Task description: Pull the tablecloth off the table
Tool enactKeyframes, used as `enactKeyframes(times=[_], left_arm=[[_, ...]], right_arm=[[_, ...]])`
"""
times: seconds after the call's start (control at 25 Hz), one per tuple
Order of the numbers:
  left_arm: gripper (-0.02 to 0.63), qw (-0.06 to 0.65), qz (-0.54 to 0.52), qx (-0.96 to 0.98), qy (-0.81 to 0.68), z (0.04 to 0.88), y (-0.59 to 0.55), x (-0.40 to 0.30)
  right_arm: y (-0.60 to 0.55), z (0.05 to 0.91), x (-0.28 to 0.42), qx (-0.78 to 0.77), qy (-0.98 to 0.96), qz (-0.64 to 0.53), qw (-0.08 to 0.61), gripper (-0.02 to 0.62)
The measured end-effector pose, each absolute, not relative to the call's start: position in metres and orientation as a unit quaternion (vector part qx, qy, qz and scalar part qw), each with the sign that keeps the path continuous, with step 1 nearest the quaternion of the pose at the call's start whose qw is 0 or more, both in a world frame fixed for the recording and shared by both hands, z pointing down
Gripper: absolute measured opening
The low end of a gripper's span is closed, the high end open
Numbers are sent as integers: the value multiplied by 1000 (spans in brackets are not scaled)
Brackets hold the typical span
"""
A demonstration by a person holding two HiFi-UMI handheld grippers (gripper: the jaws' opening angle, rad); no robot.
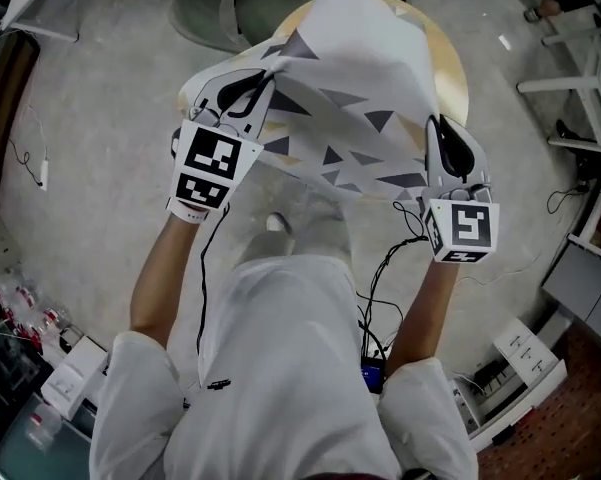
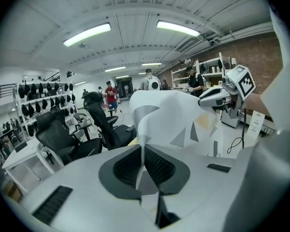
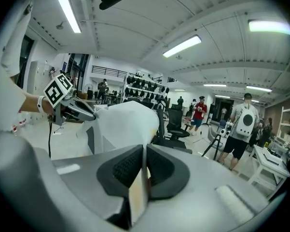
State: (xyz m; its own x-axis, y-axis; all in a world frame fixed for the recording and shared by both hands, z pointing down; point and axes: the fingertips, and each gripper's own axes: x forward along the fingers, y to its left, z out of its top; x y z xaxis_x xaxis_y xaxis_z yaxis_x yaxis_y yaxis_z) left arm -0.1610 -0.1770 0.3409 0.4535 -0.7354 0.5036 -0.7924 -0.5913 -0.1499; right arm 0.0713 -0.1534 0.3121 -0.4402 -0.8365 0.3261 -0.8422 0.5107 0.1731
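The left gripper (image 2: 144,164) and right gripper (image 3: 145,170) each pinch a thin edge of the tablecloth (image 1: 365,68), which stretches ahead of them onto the table (image 1: 452,68), so a sudden tug could slip the fabric from either clamp.

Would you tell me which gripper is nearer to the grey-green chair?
Left. The left gripper is close beside the grey-green chair; the right gripper is much farther off, to its right.
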Motion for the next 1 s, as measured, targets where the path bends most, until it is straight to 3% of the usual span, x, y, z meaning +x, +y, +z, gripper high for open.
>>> enactKeyframes(times=[0.52,1.0], left_arm=[[25,22,184,862,-471,246,34,-197],[25,62,221,850,-474,267,121,-207]], right_arm=[[65,220,33,530,-836,-33,140,35],[150,258,24,496,-853,56,152,35]])
